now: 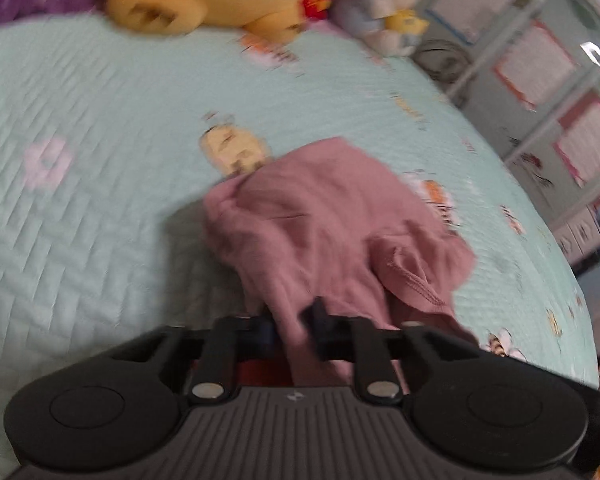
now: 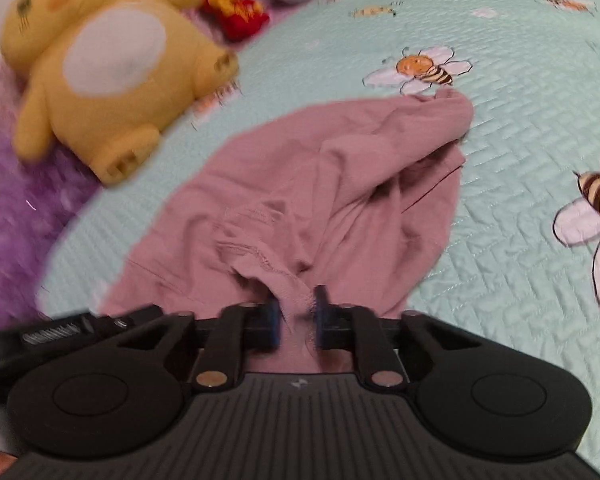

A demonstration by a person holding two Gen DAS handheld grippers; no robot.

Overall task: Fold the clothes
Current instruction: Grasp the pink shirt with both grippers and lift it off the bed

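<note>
I run 2 tongs here, and each is pinching the same pink garment. Going left to right: my left tongs are clamped on a bunched fold of the pink garment, which rises from the bed toward the camera. The cloth runs right between the fingers, so I read this pair as pressed onto fabric, not spread. In the right wrist view my right tongs also nip the pink garment, close to a stitched hem that shows just above the blue pads.

The garment lies on the mint quilted bed, crumpled and part lifted at my end. Taking the yellow plush toy as landmark, the garment sits to the right of it and nearer to me, apart from it; its far tip ends just beside the printed bee flower, further right of the toy.

Handling, as I judge it: light, soft, limp knit. It will sag and drape from any grip, is not fragile, and is not slippery against the pads. A hem or seam edge gives the surest hold, since a loose fold can pull free.

Its long axis runs from my tongs away toward the far right, the narrow rounded end pointing off past the toy. Which end is collar or hem I cannot tell through the blur. It looks bunched, not squared.
</note>
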